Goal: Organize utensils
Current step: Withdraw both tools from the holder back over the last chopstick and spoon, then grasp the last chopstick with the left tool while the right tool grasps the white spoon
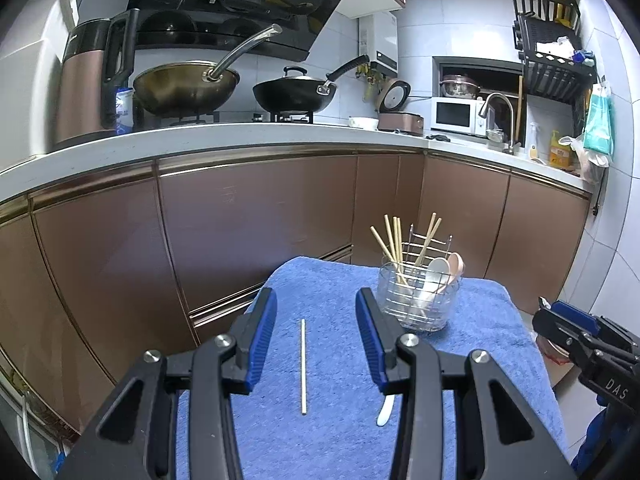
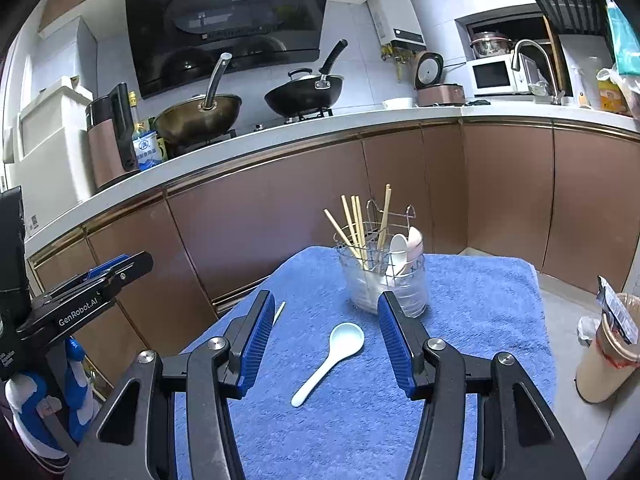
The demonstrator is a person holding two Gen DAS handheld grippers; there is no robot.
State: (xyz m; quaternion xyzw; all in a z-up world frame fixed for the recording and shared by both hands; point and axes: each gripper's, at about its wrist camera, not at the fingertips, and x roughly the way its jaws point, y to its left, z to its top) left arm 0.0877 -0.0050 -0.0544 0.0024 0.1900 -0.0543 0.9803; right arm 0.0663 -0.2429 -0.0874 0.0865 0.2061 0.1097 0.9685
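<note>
Blue-padded fingers (image 1: 264, 344) of the left gripper (image 1: 316, 300) stand partly open with nothing gripped; a single chopstick (image 1: 303, 366) lies flat on the towel (image 1: 492, 344) in the gap between them, touching neither pad. It runs lengthwise away from the camera, a little nearer the left finger.

On the other side, the right gripper (image 2: 326, 300) is likewise partly open and empty. A white spoon (image 2: 330, 360) lies on the towel between its fingers (image 2: 394, 344), bowl up and pointing away, handle slanting back toward the lower left (clear of both pads). The left view catches only the spoon's handle tip, just beside the right-hand finger.

Both grippers point forward and somewhat down over the towel, side by side; each shows at the edge of the other's view.

Farther back on the towel stands the holder (image 2: 384, 280), a clear cup with a wire frame, with chopsticks (image 2: 354, 226) leaning in its left part and two spoons (image 2: 404, 250) in its right.

Behind are brown cabinets (image 2: 280, 224), a white counter (image 1: 240, 136) and two woks (image 1: 186, 86) on the stove.
</note>
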